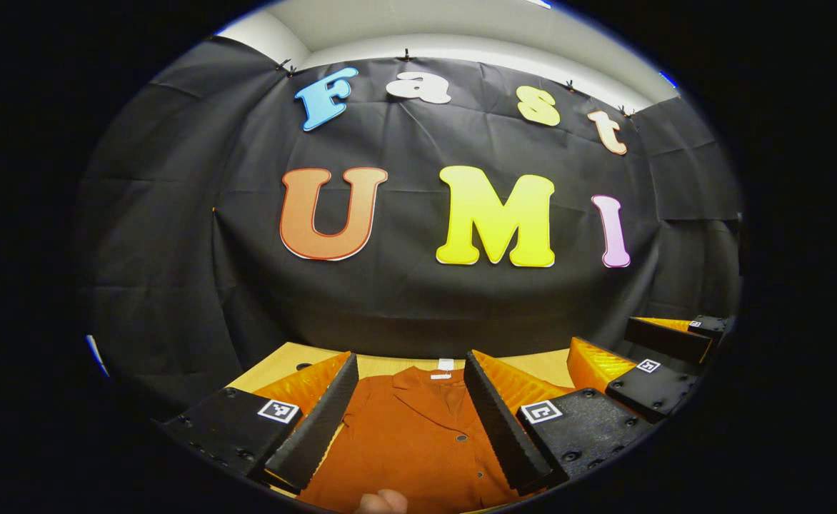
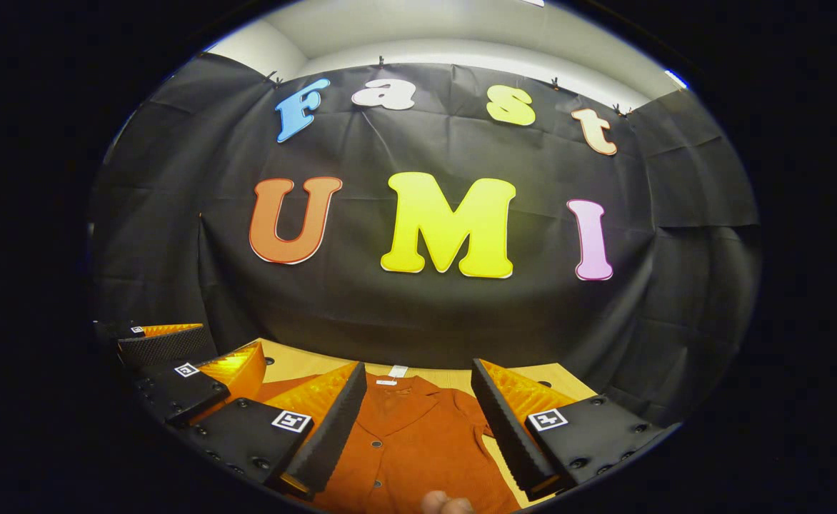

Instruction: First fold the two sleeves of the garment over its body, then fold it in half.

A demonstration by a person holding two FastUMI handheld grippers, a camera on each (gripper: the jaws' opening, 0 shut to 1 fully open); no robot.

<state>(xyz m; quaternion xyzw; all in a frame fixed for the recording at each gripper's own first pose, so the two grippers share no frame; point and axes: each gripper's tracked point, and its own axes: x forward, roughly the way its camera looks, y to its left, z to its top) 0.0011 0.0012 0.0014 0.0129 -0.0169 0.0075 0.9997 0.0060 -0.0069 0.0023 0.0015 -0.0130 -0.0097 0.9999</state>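
A rust-orange buttoned garment (image 1: 408,435) lies flat on the wooden table (image 1: 286,360), collar toward the black wall, with a white label at its neck. My left gripper (image 1: 410,378) hovers above it, open, with nothing between its fingers. In the left gripper view the right gripper (image 1: 665,350) stands to the right, also open. In the right gripper view the same garment (image 2: 408,442) lies below my open right gripper (image 2: 415,385), and the left gripper (image 2: 176,357) stands at the left edge. A fingertip (image 1: 383,502) pokes in at the bottom of each view.
The black cloth wall (image 1: 404,300) rises right behind the table's far edge. Bare wood shows beside the garment's collar on both sides (image 2: 547,375). Small dark holes dot the tabletop near the back.
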